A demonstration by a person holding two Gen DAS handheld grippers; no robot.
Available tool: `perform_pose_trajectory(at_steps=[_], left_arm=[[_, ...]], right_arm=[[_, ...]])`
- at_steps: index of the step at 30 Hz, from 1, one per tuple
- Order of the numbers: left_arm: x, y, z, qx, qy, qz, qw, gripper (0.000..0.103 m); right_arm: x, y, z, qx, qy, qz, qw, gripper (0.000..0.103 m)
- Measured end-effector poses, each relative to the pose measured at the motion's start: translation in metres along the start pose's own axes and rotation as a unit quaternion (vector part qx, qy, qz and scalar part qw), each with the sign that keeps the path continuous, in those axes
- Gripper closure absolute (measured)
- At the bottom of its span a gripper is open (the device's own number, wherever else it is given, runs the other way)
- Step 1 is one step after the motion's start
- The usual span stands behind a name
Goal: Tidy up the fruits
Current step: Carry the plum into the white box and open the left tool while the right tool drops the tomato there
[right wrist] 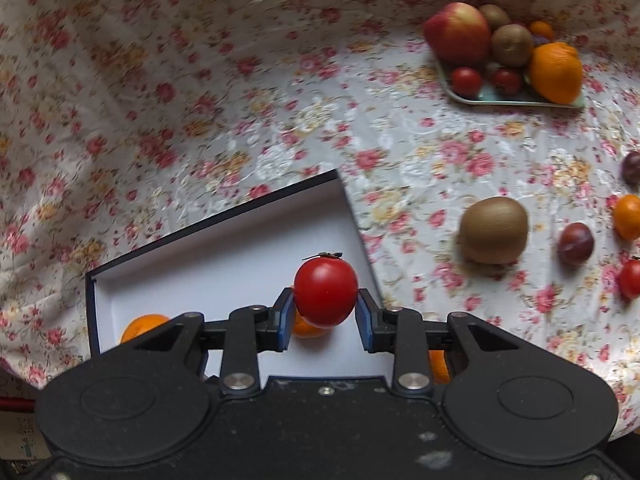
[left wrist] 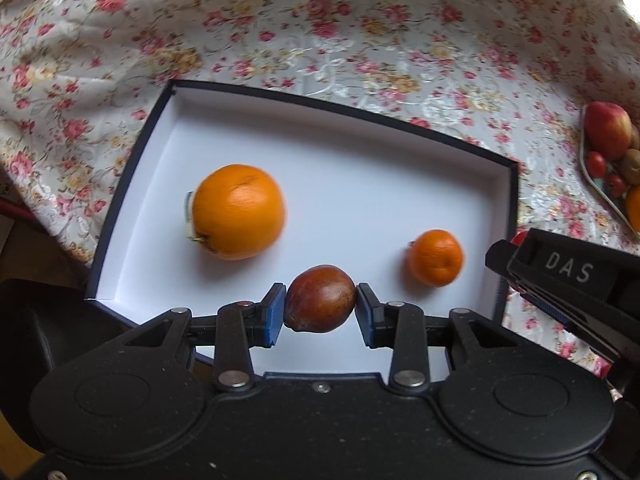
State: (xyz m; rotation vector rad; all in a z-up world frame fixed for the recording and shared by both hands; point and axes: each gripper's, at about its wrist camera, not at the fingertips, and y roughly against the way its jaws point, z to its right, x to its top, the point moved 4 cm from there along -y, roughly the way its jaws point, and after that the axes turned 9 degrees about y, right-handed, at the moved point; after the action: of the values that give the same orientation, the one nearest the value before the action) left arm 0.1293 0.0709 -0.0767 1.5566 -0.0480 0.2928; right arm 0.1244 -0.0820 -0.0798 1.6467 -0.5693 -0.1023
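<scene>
My left gripper is shut on a reddish-brown plum, held over the near part of a white box with dark edges. Inside the box lie a large orange and a small mandarin. My right gripper is shut on a red tomato above the right end of the same box. The right gripper's black body shows at the right edge of the left wrist view.
A pale green tray at the back right holds an apple, kiwis, small tomatoes and an orange. Loose on the floral cloth to the right lie a kiwi, a dark plum, a mandarin and a tomato.
</scene>
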Motion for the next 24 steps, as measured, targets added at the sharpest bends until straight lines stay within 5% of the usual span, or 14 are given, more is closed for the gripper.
perform_pose_trajectory(at_steps=[24], left_arm=[[0.011, 0.0, -0.025, -0.018, 0.031, -0.003, 0.9993, 0.057]], right_arm=[[0.002, -0.013, -0.027, -0.013, 0.065, 0.023, 0.998, 0.068]])
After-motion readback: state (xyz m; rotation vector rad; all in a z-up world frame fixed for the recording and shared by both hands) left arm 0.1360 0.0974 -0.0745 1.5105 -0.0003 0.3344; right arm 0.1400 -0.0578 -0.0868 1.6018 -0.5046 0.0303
